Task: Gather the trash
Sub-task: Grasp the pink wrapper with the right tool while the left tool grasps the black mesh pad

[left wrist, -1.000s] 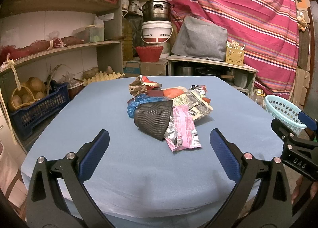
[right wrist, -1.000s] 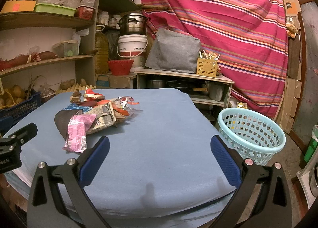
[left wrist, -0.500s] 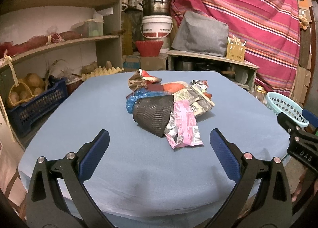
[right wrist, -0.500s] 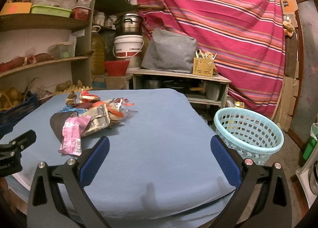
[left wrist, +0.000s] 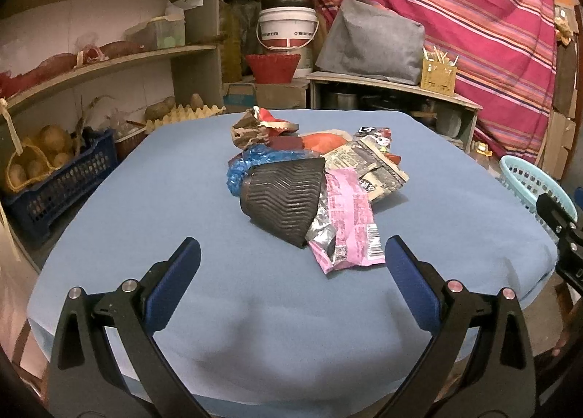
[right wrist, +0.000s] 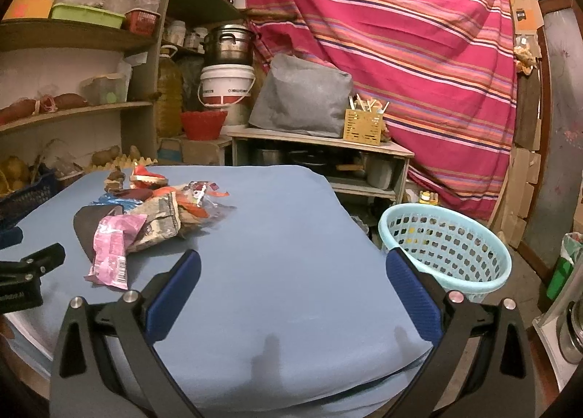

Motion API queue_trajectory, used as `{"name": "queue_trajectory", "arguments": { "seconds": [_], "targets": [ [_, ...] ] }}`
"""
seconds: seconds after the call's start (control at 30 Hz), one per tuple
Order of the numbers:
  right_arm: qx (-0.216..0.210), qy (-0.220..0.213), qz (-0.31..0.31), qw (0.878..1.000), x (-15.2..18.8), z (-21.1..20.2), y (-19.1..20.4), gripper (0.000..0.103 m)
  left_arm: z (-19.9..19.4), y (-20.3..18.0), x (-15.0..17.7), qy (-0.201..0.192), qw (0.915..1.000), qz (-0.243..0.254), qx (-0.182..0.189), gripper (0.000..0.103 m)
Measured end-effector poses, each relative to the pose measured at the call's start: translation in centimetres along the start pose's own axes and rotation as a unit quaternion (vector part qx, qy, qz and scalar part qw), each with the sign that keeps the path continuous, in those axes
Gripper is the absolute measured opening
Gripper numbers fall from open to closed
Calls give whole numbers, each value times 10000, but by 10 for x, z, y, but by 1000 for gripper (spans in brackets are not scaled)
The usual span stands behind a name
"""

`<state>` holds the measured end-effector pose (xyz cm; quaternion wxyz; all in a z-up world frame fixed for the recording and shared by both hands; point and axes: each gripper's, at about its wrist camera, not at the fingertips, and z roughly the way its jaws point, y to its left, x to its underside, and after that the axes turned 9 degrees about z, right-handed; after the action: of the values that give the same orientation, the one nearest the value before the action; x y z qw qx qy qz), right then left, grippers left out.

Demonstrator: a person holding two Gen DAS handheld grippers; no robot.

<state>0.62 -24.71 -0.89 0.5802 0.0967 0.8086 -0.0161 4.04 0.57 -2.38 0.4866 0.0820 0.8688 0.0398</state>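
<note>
A blue cloth-covered bench (left wrist: pixel 175 199) carries a heap of trash near its middle. Beside its right edge, on the floor, stands a pale turquoise perforated plastic basket (right wrist: pixel 448 254); its inside shows nothing but its own holes. In the heap, a flattened black ribbed paper cup (left wrist: pixel 284 195) lies nearest, touching a pink foil snack wrapper (left wrist: pixel 346 221) on its right; behind them lie a crumpled blue plastic bag (left wrist: pixel 251 163) and other wrappers. The left tongs (left wrist: pixel 291 268), spread wide and empty, hover just short of the heap, which sits between their blue pads. The right tongs (right wrist: pixel 291 272), likewise spread and empty, hang over bare cloth, heap to their left, basket right.
</note>
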Motion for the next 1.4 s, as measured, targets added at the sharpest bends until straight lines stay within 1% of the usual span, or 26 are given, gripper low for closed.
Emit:
{"name": "queue_trajectory", "arguments": {
  "seconds": [0.2,0.3,0.43,0.57,0.7,0.8,0.9,0.97,1.1,1.13,1.27,1.4],
  "targets": [
    [-1,5,24,10000,1,2,5,99,-2,4,-4,-54,9999,61,-101,98],
    [6,77,66,9999,1,7,8,99,-2,10,-6,-57,9999,65,-117,98],
    [70,268,175,9995,1,16,12,99,0,22,-11,5,10000,8,-33,98],
    [36,533,231,9983,2,27,20,99,3,36,-19,20,10000,28,-25,98],
    [140,775,72,9969,6,36,37,99,1,58,-32,-76,10000,-55,-32,98],
    [67,1087,213,9938,9,42,51,99,2,75,-42,-118,9999,-34,-38,98],
    [-8,1260,370,9913,13,45,67,99,9,90,-49,-163,9998,26,-66,98],
    [-133,1310,428,9904,15,45,79,99,19,101,-56,-93,9999,61,21,98],
    [-198,1381,354,9896,20,46,108,99,38,111,-73,-89,9993,337,116,98],
    [-217,1401,347,9893,21,47,114,99,45,113,-81,-55,9990,383,218,98],
    [-201,1480,253,9885,22,55,141,99,61,121,-100,-63,9976,388,563,98],
    [-158,1639,227,9861,23,68,160,99,74,128,-98,-33,9983,224,541,98]
  ]
}}
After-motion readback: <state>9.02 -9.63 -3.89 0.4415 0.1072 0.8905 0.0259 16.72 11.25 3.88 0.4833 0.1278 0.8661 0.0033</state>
